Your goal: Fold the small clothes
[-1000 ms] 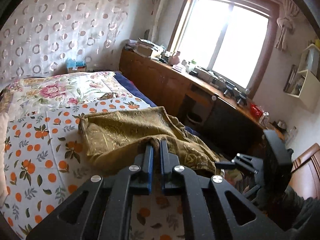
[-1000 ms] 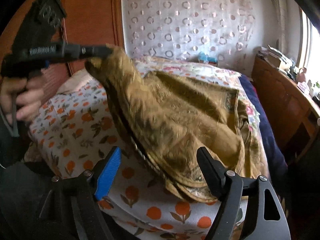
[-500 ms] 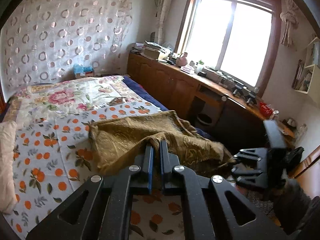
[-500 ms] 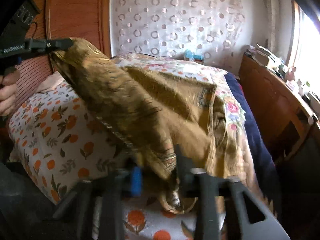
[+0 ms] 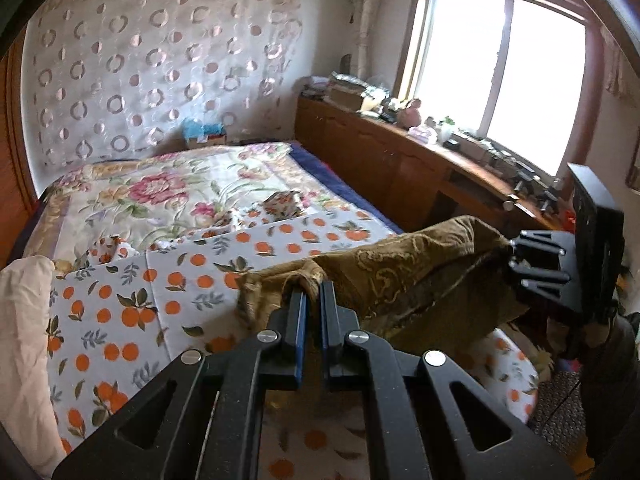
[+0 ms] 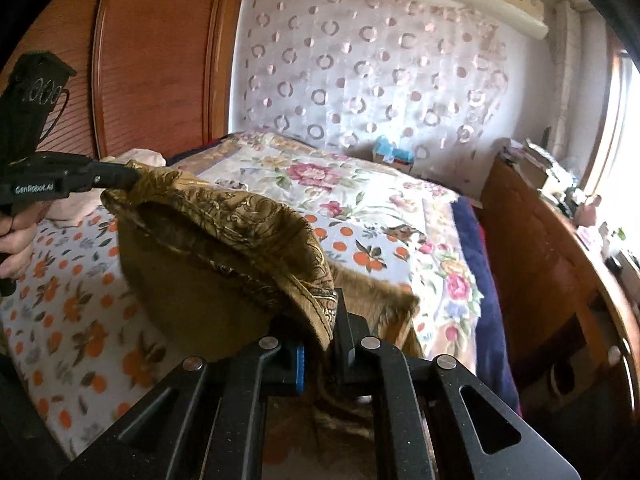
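Brocade golden-brown garment point(image 5: 420, 276) slung above bed point(image 5: 168, 280) | left claw point(image 5: 312, 296), right claw point(image 6: 320, 320) each pinching an edge

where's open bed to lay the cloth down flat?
Open: the orange-print sheet between the cream pillow and the brown patterned cloth; also the floral quilt toward the wall. Crowded: small crumpled fabric where the quilt meets the sheet, and the right edge by the wooden cabinet.

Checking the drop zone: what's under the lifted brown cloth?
Under the brown cloth: the orange-print sheet on the bed. The patch straight below its sagging middle is covered.
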